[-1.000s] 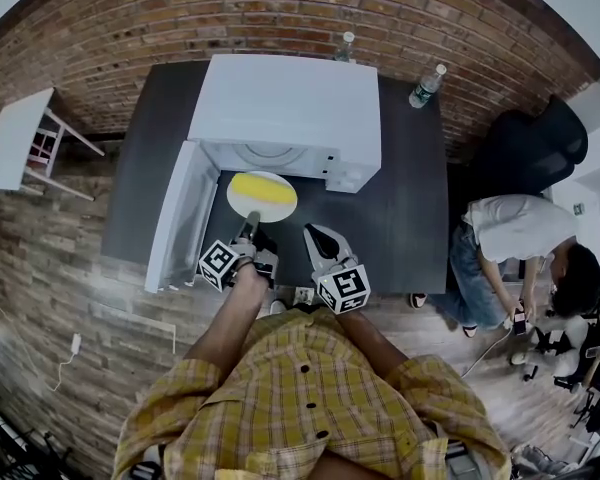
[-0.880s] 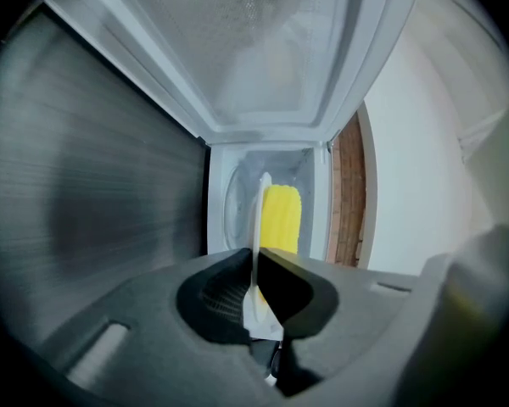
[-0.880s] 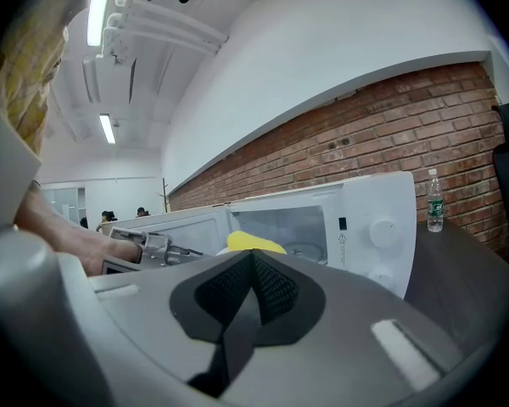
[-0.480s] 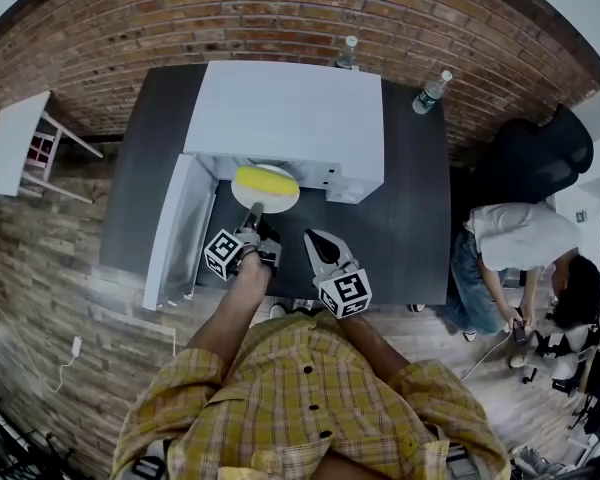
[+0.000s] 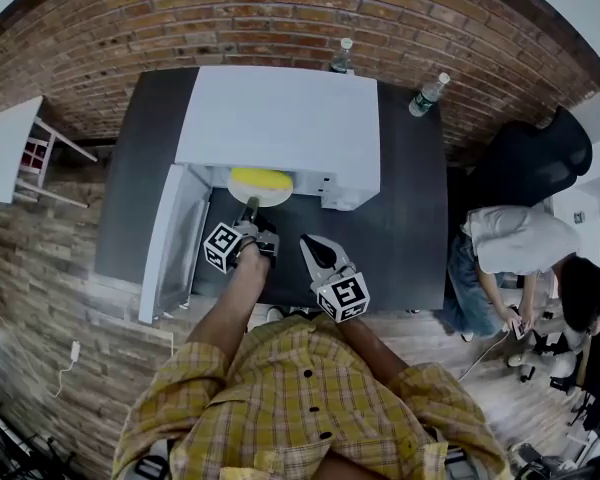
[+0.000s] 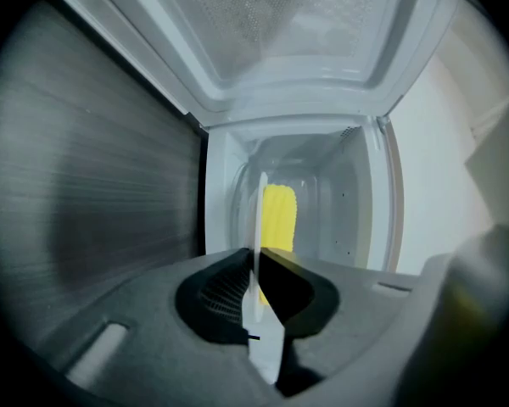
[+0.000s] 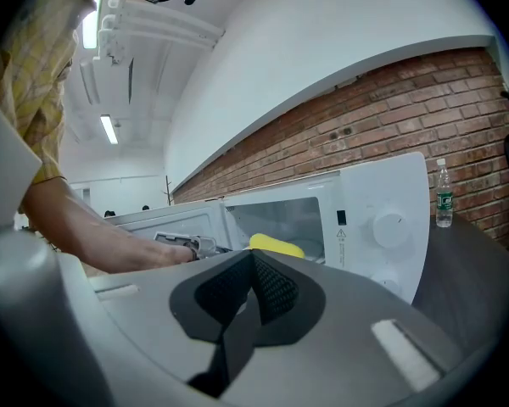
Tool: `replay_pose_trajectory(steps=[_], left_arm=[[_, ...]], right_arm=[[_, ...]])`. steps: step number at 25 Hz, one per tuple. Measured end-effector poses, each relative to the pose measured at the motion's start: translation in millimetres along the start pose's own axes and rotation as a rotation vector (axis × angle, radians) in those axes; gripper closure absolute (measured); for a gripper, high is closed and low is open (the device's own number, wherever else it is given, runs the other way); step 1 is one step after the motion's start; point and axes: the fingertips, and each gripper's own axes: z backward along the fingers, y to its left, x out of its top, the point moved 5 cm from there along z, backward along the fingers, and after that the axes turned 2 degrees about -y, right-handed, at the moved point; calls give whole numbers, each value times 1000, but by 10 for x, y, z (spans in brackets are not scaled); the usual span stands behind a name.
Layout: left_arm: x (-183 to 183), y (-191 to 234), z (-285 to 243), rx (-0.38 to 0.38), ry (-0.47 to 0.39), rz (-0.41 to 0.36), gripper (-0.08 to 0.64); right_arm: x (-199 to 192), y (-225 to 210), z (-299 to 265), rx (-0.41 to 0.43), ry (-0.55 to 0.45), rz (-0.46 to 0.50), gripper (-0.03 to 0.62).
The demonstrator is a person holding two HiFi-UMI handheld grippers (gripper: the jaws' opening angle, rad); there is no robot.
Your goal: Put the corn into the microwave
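Left gripper (image 6: 256,270): jaws on the near rim of a white plate (image 6: 260,210), which sits thin between the pads. The jaws are opening. It points into the open front of the microwave (image 5: 280,118), with the door (image 5: 170,238) swung out on its left.

The corn (image 5: 260,179) lies on that plate, yellow, part way under the microwave's top edge, so about half inside the cavity. Cannot tell if the plate bottom rests on the microwave floor yet.

Right gripper (image 7: 253,265): jaws together, nothing between them. It hangs over the dark table (image 5: 410,198) just beside the left one, apart from the plate.

Risks, my read:
- The grip loosens with the plate only part way in. If the plate is unsupported, the near side could sag or slide off the front lip, and the corn could roll off.
- A further push could catch the plate rim on the cavity side wall.
- The plate's near edge may be left sticking out, which would block the door.
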Motion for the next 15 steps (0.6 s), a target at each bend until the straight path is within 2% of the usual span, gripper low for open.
replay_pose_trajectory(steps=[15], left_arm=[[66, 76, -317, 52, -27, 17, 526]], right_arm=[[-35, -102, 22, 0, 18, -28, 589]])
